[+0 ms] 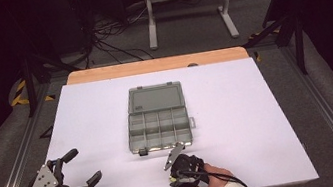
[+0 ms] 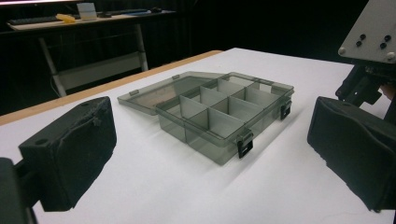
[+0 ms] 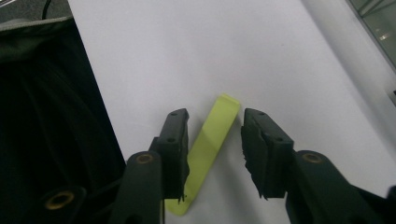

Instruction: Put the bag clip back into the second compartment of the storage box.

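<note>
A smoky transparent organiser box lies open mid-table, its lid folded back flat and its compartments bare. A flat yellow-green strip lies on the white table near the front edge. My right gripper points down at it, open, with one jaw on each side of the strip and the left jaw close against its edge. In the high view the right gripper sits just in front of the box. My left gripper rests at the front left, open wide and holding nothing, aimed toward the box.
The white table top has a wooden strip along its far edge. Beyond it are a white stand and loose cables on the floor. The right gripper's grey plate shows beside the box.
</note>
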A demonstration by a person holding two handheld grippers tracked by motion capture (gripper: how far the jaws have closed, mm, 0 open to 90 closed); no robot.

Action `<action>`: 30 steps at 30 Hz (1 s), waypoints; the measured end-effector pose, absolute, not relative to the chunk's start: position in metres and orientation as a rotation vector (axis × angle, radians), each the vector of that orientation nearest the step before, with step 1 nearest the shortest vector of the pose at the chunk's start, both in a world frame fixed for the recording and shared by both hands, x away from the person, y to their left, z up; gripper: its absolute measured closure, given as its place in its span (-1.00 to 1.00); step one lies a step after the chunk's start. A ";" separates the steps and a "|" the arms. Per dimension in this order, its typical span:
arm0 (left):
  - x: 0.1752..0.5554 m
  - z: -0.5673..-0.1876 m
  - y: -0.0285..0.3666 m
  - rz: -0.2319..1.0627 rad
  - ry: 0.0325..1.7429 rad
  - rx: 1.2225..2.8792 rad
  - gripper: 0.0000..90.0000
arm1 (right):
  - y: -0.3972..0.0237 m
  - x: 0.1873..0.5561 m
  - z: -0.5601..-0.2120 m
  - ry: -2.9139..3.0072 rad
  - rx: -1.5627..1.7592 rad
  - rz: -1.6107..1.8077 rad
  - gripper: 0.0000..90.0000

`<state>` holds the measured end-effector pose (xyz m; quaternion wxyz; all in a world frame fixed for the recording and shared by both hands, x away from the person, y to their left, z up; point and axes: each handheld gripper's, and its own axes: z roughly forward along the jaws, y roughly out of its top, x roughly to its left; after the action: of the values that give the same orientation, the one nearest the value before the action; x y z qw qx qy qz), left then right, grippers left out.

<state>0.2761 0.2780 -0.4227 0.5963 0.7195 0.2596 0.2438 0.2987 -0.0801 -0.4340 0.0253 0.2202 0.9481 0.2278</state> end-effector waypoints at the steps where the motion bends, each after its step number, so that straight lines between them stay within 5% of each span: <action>1: 0.276 -0.423 0.278 0.566 0.603 1.670 -0.96 | -0.080 0.298 -0.434 2.928 0.682 0.701 0.47; 7: 0.276 -0.423 0.278 0.566 0.603 1.670 -0.96 | -0.080 0.299 -0.434 2.936 0.708 0.703 0.71; 30: 0.277 -0.423 0.278 0.571 0.596 1.676 -0.96 | -0.092 0.302 -0.407 2.869 0.730 0.870 0.73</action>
<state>0.2767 0.2777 -0.4228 0.5946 0.7213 0.2564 0.2458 0.3023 -0.0922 -0.4067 0.0282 0.2366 0.9294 0.2818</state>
